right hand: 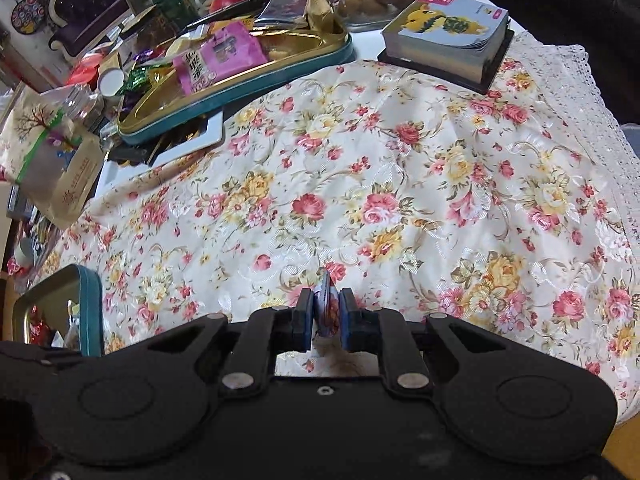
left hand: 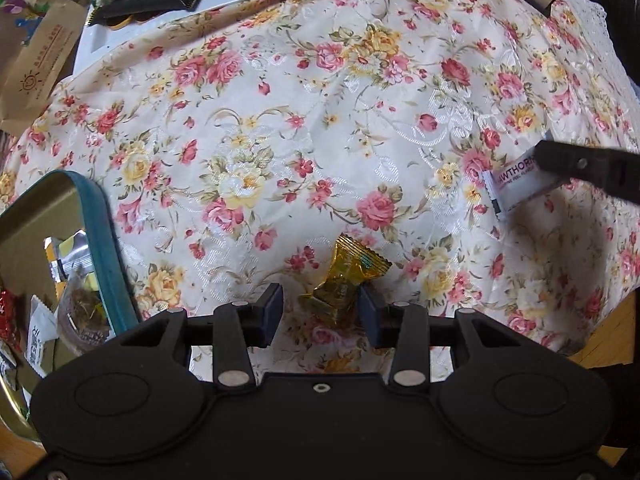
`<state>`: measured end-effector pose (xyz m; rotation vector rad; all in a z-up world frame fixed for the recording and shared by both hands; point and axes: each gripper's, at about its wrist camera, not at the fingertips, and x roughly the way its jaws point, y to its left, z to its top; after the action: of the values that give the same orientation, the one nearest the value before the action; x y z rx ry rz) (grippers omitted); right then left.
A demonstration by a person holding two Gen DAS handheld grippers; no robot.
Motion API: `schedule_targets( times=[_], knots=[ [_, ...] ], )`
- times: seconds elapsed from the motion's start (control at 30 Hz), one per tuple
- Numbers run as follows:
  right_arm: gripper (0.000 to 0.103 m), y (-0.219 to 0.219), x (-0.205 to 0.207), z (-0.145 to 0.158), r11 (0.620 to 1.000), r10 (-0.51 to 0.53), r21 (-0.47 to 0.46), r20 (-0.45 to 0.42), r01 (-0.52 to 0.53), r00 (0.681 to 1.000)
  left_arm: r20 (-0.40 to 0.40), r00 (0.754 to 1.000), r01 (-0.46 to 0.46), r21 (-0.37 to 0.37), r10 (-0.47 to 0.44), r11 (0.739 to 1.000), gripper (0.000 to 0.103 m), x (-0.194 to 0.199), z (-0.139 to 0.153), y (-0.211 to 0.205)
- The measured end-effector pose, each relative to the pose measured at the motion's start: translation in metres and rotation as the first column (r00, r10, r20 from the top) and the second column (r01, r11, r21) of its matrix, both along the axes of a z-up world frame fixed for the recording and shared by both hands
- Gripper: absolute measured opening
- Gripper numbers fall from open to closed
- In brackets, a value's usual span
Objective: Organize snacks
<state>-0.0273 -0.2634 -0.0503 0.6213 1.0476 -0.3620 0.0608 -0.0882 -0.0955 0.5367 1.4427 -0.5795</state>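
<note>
At far left, the open teal tin point(left hand: 105, 240) sits on the counter's flowered cloth point(left hand: 320, 120), already holding wrapped snacks; we judge it the box where loose pieces are gathered, so it stands within reach of both hands. Just beside it, our left claw point(left hand: 321, 312) points down with its jaws apart around a gold-wrapped candy point(left hand: 348, 276) lying on the cloth, the pads not yet pressing, placed so that closing should catch the wrapper's body. To the right, our right claw point(right hand: 324, 316) is clamped on a small white hawthorn packet point(left hand: 516, 186), held clear of the cloth, which we read as ready to carry to a tin. A second tin point(right hand: 240, 76) waits at the counter's far side.
</note>
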Motion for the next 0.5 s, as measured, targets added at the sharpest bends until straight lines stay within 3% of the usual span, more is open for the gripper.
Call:
schedule_targets(
  times=[0.23,0.3,0.43,0.5],
  knots=[
    [0.016,-0.016,-0.01,0.013,0.999,-0.054,-0.001,0.028,0.054,0.998,0.006,0.999,-0.038,-0.003,0.038,0.999,0.049,-0.002,-0.008,-0.013],
    [0.018,-0.018,-0.012,0.016,0.997,-0.072,-0.006,0.033,0.072,0.997,0.008,0.999,-0.045,-0.007,0.045,0.999,0.045,-0.003,-0.006,-0.018],
    [0.02,-0.023,-0.016,0.021,0.996,-0.086,0.03,0.037,0.085,0.996,-0.022,0.996,-0.083,-0.024,0.083,0.996,0.027,-0.002,-0.005,-0.027],
    [0.022,-0.024,-0.017,0.019,0.993,-0.09,0.074,0.024,0.088,0.996,-0.066,0.989,-0.133,-0.046,0.129,0.99,0.027,0.004,-0.004,-0.033]
  ],
)
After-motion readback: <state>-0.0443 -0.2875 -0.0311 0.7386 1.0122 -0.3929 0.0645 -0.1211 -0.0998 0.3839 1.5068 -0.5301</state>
